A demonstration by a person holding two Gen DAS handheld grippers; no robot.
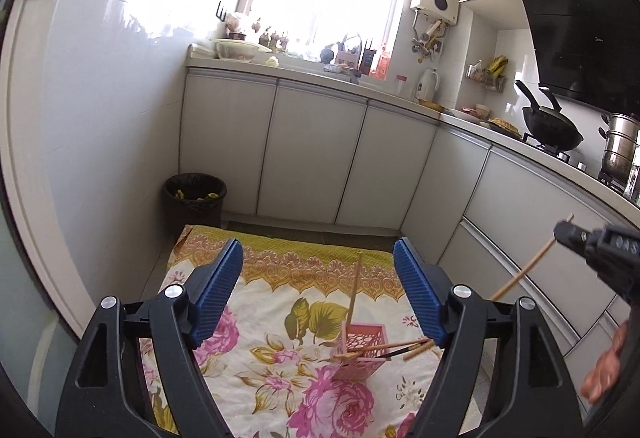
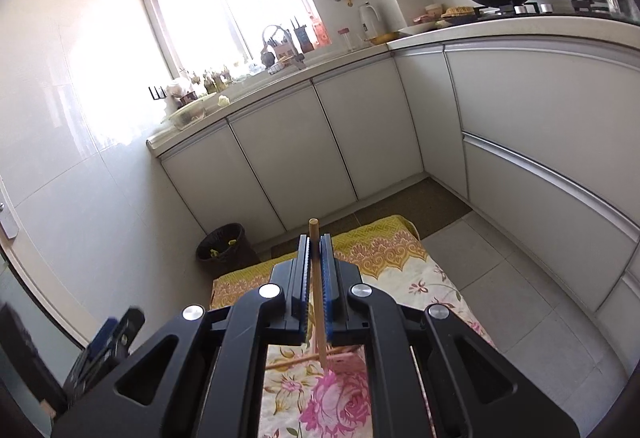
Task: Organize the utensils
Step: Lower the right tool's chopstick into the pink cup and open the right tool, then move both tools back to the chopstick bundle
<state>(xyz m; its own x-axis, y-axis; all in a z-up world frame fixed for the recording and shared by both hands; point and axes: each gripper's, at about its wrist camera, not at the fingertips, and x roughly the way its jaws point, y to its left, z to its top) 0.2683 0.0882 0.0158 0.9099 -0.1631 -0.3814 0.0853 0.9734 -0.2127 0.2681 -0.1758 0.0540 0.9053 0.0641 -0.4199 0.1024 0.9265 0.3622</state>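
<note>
Chopsticks in pink holder, floral cloth on kitchen floor

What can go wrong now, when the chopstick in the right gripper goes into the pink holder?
1. The pink holder already carries chopsticks leaning far over its rim; another may tip it.
2. The right gripper pinches one chopstick mid-length, so it may pivot and miss.
3. The left gripper is open, so nothing steadies the holder.
</note>
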